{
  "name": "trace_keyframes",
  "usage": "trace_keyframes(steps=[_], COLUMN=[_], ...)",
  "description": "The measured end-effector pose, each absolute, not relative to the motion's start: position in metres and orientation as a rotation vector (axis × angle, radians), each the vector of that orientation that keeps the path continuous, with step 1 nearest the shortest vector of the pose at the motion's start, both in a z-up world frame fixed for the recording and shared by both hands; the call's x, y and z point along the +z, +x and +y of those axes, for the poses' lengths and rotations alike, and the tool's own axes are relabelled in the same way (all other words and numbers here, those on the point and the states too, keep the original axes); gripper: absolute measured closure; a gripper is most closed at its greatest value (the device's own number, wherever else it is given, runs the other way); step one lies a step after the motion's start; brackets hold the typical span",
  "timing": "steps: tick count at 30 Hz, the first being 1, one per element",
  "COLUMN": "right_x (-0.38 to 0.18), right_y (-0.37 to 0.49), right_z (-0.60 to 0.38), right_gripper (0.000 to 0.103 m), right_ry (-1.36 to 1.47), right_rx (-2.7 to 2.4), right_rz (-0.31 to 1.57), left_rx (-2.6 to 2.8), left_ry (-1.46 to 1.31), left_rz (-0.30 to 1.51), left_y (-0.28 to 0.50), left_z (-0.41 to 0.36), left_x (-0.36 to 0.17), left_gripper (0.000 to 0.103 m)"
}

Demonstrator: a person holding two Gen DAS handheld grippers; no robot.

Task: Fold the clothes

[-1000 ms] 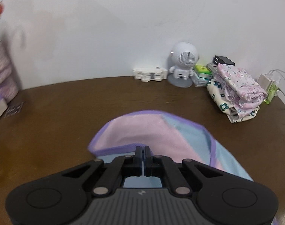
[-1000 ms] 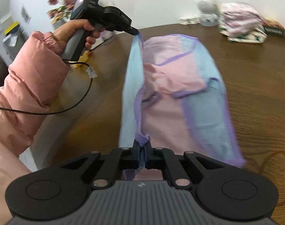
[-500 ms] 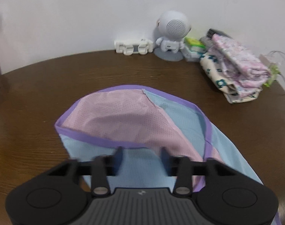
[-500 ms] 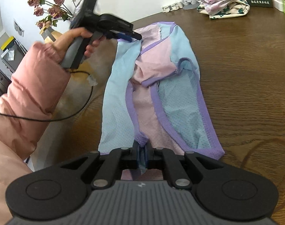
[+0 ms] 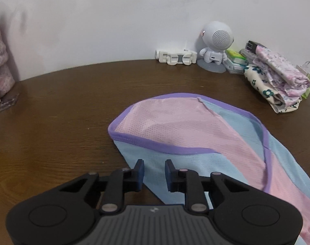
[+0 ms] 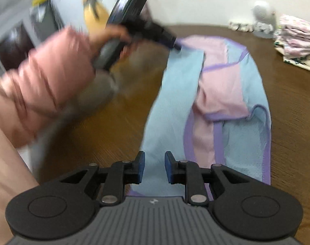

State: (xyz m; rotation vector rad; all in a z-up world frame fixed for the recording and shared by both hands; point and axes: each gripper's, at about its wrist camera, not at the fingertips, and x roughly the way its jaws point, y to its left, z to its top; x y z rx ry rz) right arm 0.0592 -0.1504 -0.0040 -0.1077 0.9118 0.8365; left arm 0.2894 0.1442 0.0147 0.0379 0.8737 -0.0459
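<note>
A pink and light-blue mesh garment (image 5: 185, 126) with purple trim lies spread on the brown table (image 5: 52, 112). My left gripper (image 5: 154, 168) hovers over its near blue corner. Its jaws stand apart and are closing, with the cloth seen below the gap and the pads not pressing on it. My right gripper (image 6: 154, 160) is over the other end of the garment (image 6: 226, 77). Its jaws are opening, with blue cloth beneath them and nothing pinched. The left gripper (image 6: 175, 46) shows blurred in the right wrist view, at the garment's far corner.
A folded stack of floral clothes (image 5: 277, 81) sits at the back right, next to a white robot-shaped speaker (image 5: 216, 42), small boxes and a white holder (image 5: 175, 57). A pink sleeve (image 6: 42, 85) and hand hold the left gripper. Purple items stand at the far left.
Both grippers have let go of the garment's edges, and it has settled flat on the table. The left jaws sprang wide, then narrowed, and that gripper sank. The right jaws have parted.
</note>
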Motion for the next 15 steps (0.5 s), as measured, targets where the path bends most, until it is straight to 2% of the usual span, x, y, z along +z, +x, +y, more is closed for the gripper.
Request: trace_keyframes(steps=[5, 13, 14, 15], right_x=[0.000, 0.003, 0.003, 0.005], right_y=[0.053, 0.043, 0.043, 0.044], right_z=[-0.149, -0.149, -0.148, -0.150], right_gripper=[0.082, 0.081, 0.078, 0.068], right_ry=[-0.277, -0.367, -0.362, -0.345], right_rx=[0.806, 0.785, 0.789, 0.790], right_rz=[0.936, 0.966, 0.968, 0.967], left_rx=[-0.030, -0.032, -0.026, -0.017], left_ry=[0.081, 0.102, 0.100, 0.097], left_rz=[0.853, 0.832, 0.835, 0.840], left_y=[0.300, 0.302, 0.302, 0.300], left_z=[0.152, 0.154, 0.154, 0.154], left_x=[0.011, 0.009, 0.009, 0.011], left_gripper=[0.082, 0.081, 0.081, 0.079])
